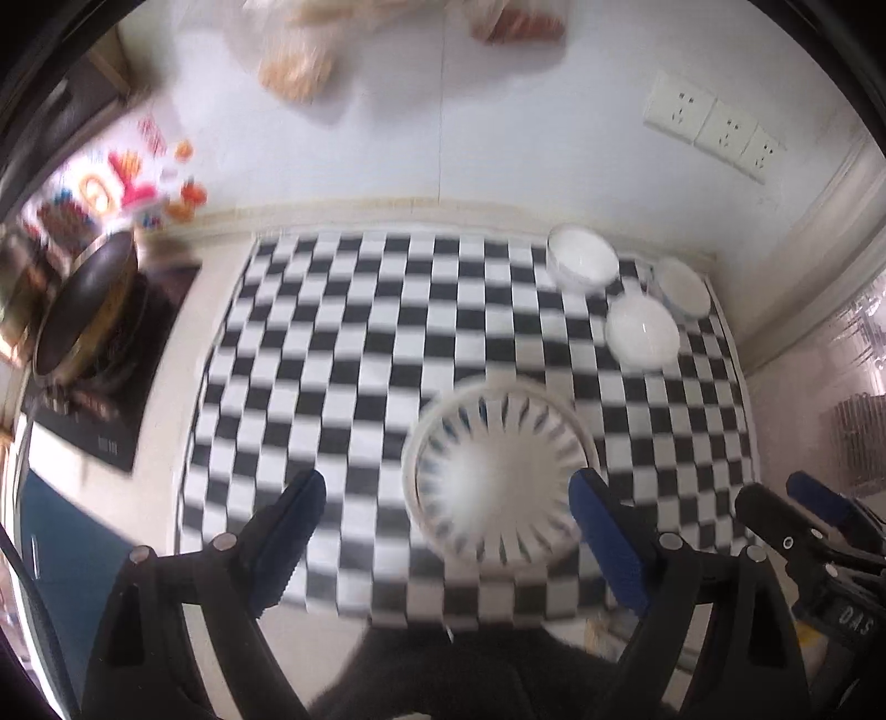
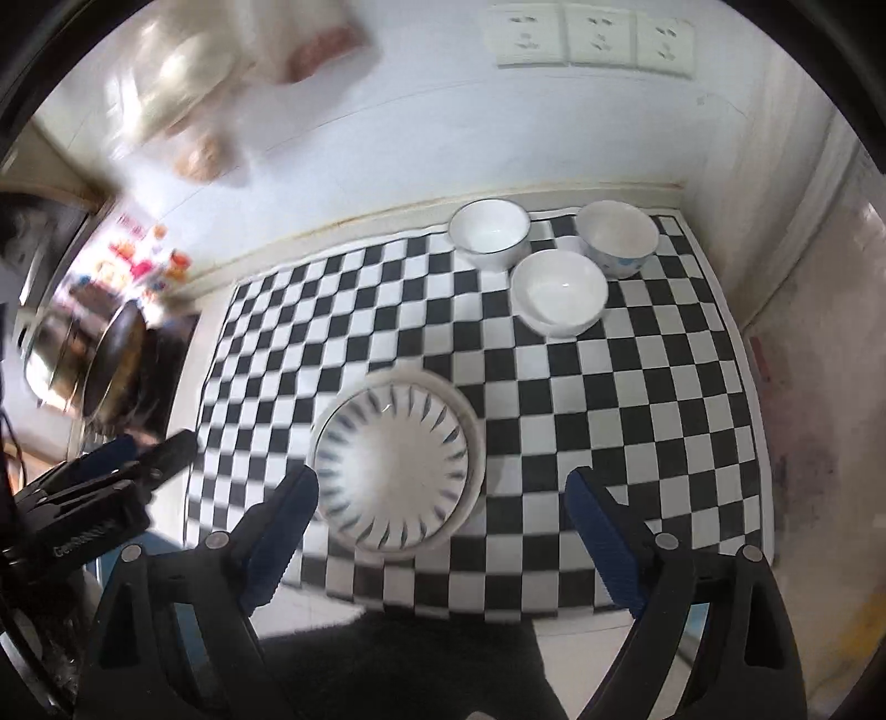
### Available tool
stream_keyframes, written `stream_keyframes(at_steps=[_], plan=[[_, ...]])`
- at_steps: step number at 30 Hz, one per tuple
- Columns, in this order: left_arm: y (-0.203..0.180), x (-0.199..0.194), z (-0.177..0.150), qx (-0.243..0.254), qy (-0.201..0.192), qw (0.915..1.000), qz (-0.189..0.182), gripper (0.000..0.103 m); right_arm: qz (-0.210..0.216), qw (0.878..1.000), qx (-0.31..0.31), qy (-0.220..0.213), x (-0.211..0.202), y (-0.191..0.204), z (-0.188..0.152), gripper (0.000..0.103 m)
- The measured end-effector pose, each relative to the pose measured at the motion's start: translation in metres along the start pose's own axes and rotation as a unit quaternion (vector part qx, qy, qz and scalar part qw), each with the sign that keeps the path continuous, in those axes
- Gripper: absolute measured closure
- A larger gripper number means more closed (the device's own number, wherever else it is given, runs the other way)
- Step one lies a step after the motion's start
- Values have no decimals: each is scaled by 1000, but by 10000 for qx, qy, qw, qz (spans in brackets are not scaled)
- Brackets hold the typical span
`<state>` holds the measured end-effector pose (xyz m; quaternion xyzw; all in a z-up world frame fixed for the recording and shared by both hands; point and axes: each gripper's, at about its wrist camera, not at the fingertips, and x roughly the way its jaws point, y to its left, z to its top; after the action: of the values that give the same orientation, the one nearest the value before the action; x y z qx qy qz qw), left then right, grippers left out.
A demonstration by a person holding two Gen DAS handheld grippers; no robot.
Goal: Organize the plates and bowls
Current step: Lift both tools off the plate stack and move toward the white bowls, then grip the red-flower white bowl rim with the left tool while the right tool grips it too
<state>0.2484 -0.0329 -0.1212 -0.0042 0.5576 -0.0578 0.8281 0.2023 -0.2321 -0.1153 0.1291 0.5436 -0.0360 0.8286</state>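
Note:
A stack of white plates with blue radial streaks (image 1: 498,471) (image 2: 396,465) lies on the checkered mat near its front edge. Three white bowls cluster at the mat's far right corner: a blue-rimmed bowl (image 2: 490,232), a plain bowl (image 2: 559,291) and a blue-patterned bowl (image 2: 617,235); the same bowls (image 1: 642,332) appear in the left wrist view. My left gripper (image 1: 448,493) hangs open above the plates, touching nothing. My right gripper (image 2: 443,490) is open too, empty, just right of the plate stack. Each gripper shows at the edge of the other's view.
A dark frying pan (image 1: 83,310) sits on a black cooktop (image 1: 111,399) left of the checkered mat (image 1: 343,354). Colourful packets (image 1: 127,183) stand behind it. Wall sockets (image 2: 595,41) and hanging bags (image 1: 299,61) are on the white wall; another wall closes the right side.

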Motion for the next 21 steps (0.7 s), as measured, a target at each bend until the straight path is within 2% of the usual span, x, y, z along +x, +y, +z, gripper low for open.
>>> stream_keyframes(at_steps=[2,3,6,8,10,12,16,21], plan=[[-3,12,18,174,-154,9996,-140,13,-45,9995,313,48,15,-15,11,10],[-5,19,26,241,-158,9994,-214,13,23,9987,511,73,23,-25,17,10],[-16,48,54,488,-119,9976,-473,13,-137,9954,935,142,48,-54,37,10],[-28,74,72,653,81,9957,-658,13,-280,9930,1142,107,66,-76,53,10],[-40,100,87,731,233,9948,-676,13,-398,9914,1240,149,85,-93,67,10],[-59,129,101,911,407,9924,-718,13,-281,9899,1369,258,108,-114,85,10],[-99,189,122,1050,1049,9852,-863,14,-256,9880,1422,544,153,-146,116,11],[-147,250,137,1159,1557,9785,-695,45,-208,9861,1334,963,207,-172,149,15]])
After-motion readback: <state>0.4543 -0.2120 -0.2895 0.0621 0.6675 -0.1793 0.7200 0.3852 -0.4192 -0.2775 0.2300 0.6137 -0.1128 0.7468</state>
